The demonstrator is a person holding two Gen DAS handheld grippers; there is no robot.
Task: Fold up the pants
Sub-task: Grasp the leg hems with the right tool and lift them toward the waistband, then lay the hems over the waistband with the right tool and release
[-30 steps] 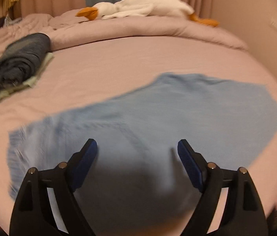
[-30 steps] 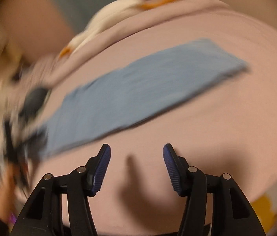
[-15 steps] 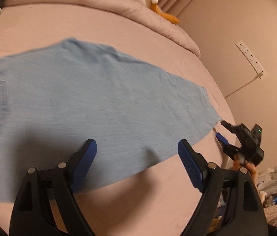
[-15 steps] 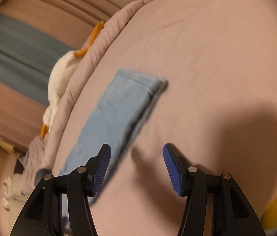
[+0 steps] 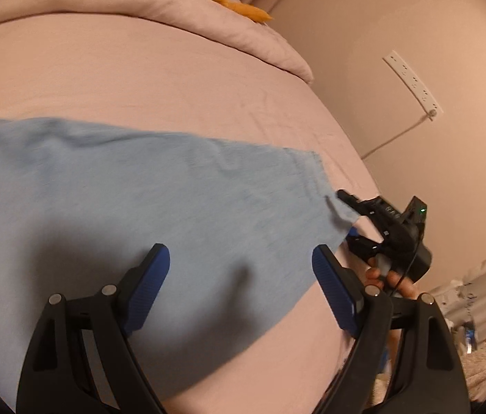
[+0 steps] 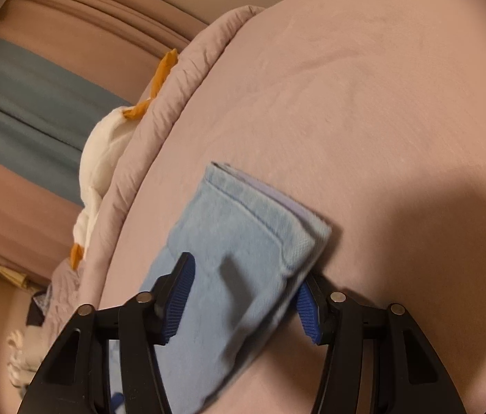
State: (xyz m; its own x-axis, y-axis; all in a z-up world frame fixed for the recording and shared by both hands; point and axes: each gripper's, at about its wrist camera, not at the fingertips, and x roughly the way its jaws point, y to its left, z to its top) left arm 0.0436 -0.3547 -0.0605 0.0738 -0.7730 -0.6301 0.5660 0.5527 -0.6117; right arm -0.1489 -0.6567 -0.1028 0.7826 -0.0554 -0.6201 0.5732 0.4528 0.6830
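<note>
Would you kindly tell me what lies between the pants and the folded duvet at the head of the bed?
Only bare pink sheet separates the pants from the duvet; the left wrist view shows it.

Light blue denim pants (image 5: 146,200) with darker blue stitched hems lie on a plain dusty-pink sheet (image 5: 139,76). At twelve o'clock a duvet (image 5: 180,10) in the same pink carries a white plush goose (image 6: 101,158) with orange feet. Both the left gripper (image 5: 241,269) and the right gripper (image 6: 243,296) are black with ribbed royal-blue pads and silver rivets. At three o'clock in the left view, the wall (image 5: 398,17) is pale pink with a white power strip (image 5: 412,81). Curtains (image 6: 18,110) at nine o'clock in the right view show brown-pink and teal bands.
</note>
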